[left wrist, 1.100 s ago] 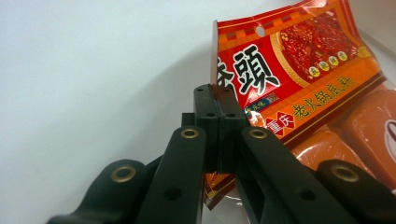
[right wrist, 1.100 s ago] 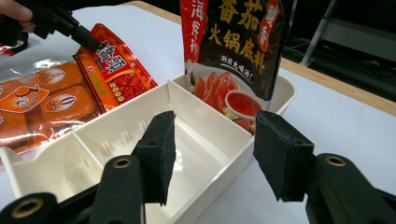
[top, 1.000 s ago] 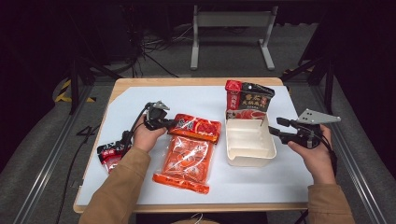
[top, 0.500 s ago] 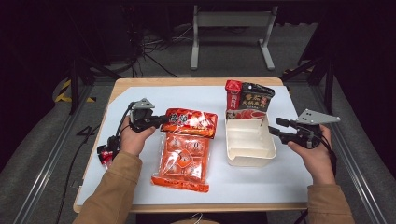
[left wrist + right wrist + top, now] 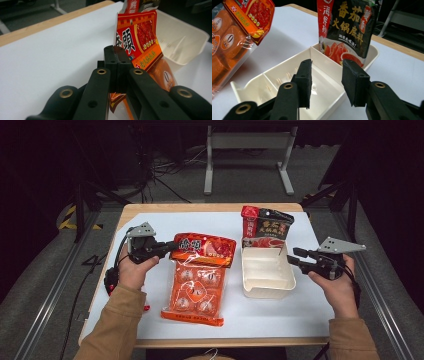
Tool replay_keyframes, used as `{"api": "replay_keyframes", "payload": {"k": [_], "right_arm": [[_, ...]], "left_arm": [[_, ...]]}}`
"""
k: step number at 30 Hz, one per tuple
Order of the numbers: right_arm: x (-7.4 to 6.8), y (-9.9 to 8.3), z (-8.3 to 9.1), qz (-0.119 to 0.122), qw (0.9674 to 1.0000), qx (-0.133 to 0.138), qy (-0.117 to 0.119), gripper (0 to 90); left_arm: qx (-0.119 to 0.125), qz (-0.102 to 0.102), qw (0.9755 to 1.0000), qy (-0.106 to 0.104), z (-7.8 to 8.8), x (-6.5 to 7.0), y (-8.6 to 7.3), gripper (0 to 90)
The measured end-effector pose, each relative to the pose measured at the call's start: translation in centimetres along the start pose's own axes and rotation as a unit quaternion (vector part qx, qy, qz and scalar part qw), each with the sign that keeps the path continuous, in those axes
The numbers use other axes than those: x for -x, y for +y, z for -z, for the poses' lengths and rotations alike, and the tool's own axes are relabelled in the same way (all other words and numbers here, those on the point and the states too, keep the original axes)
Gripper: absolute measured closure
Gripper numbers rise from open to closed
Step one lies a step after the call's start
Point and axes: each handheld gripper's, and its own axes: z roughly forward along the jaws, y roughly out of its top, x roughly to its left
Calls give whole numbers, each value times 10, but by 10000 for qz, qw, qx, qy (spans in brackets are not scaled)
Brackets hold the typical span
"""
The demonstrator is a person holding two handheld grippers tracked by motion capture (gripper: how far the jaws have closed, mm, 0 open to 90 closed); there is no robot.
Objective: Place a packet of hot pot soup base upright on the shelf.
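My left gripper (image 5: 170, 249) is shut on the top header of an orange-red snack bag (image 5: 197, 285). It holds that end up while the bag's lower end rests on the white mat. The left gripper view has the black jaws (image 5: 117, 53) pressed flat on the bag's edge (image 5: 137, 37). My right gripper (image 5: 295, 257) hovers at the right rim of the cream divided tray (image 5: 267, 270). Its jaws (image 5: 327, 75) have just been closing, stand apart, and hold nothing. A black and red sauce pouch (image 5: 348, 25) stands upright in the tray's far compartment (image 5: 274, 72).
A small dark and red packet (image 5: 111, 280) lies at the table's left edge beside my left forearm. The white mat covers a wooden table (image 5: 210, 207). A metal stand (image 5: 247, 150) is on the floor behind it. Dark floor and rails surround the table.
My left gripper has risen and moved left with the bag's top, dragging the bag away from the tray. The right hand stayed put while its jaws narrowed.
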Motion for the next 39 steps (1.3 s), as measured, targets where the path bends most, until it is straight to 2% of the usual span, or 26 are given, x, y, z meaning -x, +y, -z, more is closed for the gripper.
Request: {"api": "replay_keyframes", "payload": {"k": [3, 4, 5, 8, 9, 10, 11, 17, 18, 22, 27, 30, 31, 34, 37, 38, 39], "right_arm": [[-2, 2, 1, -14, 10000, 37, 65, 607], [-2, 2, 1, -16, 9999, 47, 95, 610], [-3, 3, 1, -20, 9999, 67, 134, 614], [-5, 4, 2, -11, 9998, 97, 177, 615], [-5, 4, 3, -12, 9998, 101, 185, 615], [-4, 4, 3, -5, 9998, 84, 170, 615], [-4, 4, 2, -2, 9998, 83, 176, 614], [-6, 6, 4, 5, 9996, 158, 244, 611], [-7, 6, 3, 2, 9994, 184, 277, 611], [-10, 8, 1, 62, 9992, 223, 334, 587], [-20, 12, -3, 205, 9979, 276, 541, 565], [-25, 16, -4, 238, 9965, 352, 724, 544], [-28, 17, -4, 261, 9954, 373, 839, 519], [-36, 20, -9, 371, 9914, 320, 1216, 483], [-44, 22, -14, 543, 9857, 311, 1565, 448], [-44, 22, -14, 543, 9857, 311, 1565, 448], [-47, 23, -15, 587, 9837, 333, 1667, 441]], "left_arm": [[83, -84, 9999, -67, 7, 9, 5, 900], [112, -181, 9997, -78, 9, 12, 7, 900], [139, -159, 9997, -122, 11, 16, 8, 900], [184, -267, 9993, -178, 17, 23, 11, 900], [188, -362, 9990, -166, 20, 26, 13, 900], [205, -331, 9991, -193, 22, 30, 14, 900], [209, -423, 9987, -203, 24, 33, 15, 900], [271, -516, 9978, -305, 31, 43, 19, 900], [312, -494, 9973, -444, 33, 46, 20, 900], [387, -500, 9963, -579, 37, 47, 21, 900], [454, -586, 9943, -773, 42, 54, 24, 900], [491, -647, 9926, -897, 45, 60, 26, 900], [504, -644, 9915, -1012, 46, 63, 26, 900], [571, -700, 9889, -1183, 50, 70, 28, 900], [576, -791, 9879, -1205, 53, 76, 30, 900], [576, -791, 9879, -1205, 53, 76, 30, 900], [577, -798, 9877, -1215, 53, 77, 30, 900]]}}
